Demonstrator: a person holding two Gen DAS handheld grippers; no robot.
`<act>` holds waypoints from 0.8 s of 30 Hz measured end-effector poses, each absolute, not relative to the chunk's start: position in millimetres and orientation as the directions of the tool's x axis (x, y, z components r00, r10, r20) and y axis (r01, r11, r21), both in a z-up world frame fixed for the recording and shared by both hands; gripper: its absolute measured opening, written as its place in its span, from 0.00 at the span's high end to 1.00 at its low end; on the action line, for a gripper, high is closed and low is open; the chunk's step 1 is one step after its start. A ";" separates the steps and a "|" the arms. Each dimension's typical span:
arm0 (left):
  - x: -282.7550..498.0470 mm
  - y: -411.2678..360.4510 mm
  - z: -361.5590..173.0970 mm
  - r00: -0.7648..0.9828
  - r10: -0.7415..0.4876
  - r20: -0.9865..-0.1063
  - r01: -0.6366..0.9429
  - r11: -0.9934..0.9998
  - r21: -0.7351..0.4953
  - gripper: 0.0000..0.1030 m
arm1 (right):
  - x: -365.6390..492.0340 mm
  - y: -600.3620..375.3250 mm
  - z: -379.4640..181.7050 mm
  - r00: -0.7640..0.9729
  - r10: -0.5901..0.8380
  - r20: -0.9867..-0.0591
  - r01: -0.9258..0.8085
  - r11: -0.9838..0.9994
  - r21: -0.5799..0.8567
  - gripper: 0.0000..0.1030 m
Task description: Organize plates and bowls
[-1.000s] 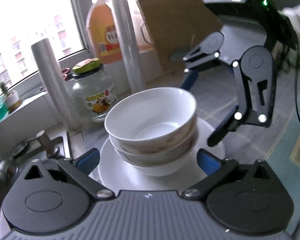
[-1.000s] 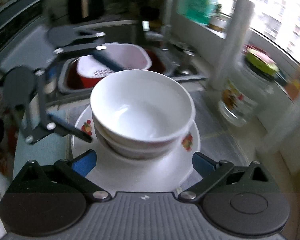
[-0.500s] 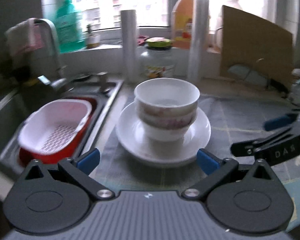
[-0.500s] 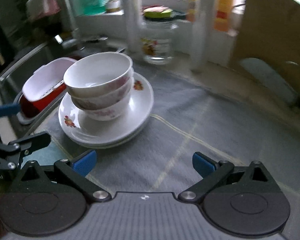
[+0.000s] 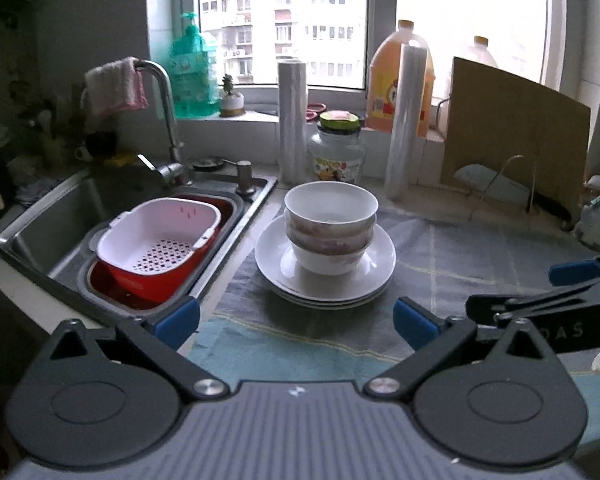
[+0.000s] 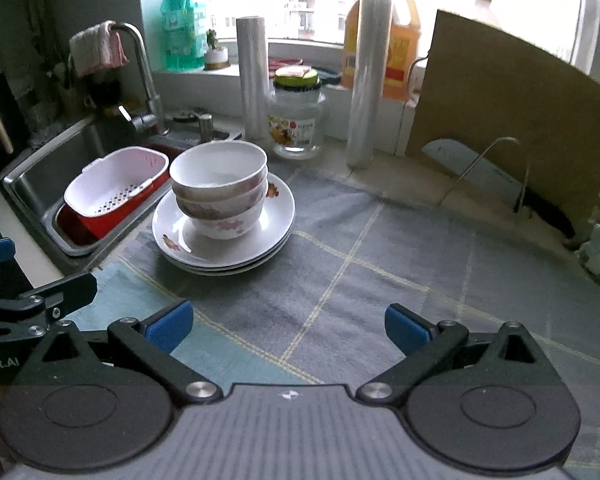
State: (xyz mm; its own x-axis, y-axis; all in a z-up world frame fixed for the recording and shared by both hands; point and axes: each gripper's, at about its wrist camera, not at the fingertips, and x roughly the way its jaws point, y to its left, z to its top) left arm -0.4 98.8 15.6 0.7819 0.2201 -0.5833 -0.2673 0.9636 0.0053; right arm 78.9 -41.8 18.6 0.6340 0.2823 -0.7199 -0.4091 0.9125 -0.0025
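Sitting in the sink (image 5: 40,236) at nine o'clock, a red basin (image 5: 140,284) holds a white perforated colander (image 5: 160,236). At centre, three white floral bowls (image 5: 331,228) nest on stacked white plates (image 5: 268,256) on the grey checked cloth (image 6: 380,248). The left gripper (image 5: 296,322) and right gripper (image 6: 288,322) hover near, fingers wide and empty.
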 end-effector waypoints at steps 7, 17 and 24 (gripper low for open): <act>-13.1 91.5 22.9 0.785 0.247 -0.569 -0.283 0.959 0.025 0.01 | 65.5 -46.1 23.8 0.651 0.278 -0.707 -0.396 0.918 -0.004 0.00; -15.9 85.5 27.0 0.783 0.252 -0.568 -0.294 0.956 0.018 0.01 | 62.5 -51.7 27.9 0.662 0.271 -0.699 -0.384 0.923 -0.006 0.00; -15.4 86.0 28.4 0.785 0.247 -0.568 -0.288 0.957 0.018 0.01 | 61.6 -53.9 29.6 0.667 0.264 -0.696 -0.373 0.928 -0.006 0.00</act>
State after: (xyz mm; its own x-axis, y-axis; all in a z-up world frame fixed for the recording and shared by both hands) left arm -15.4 86.0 28.4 0.7855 0.2469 -0.5675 -0.2882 0.9574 0.0177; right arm 61.6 -53.9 29.6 0.6675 0.2640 -0.6962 -0.3728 0.9279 -0.0056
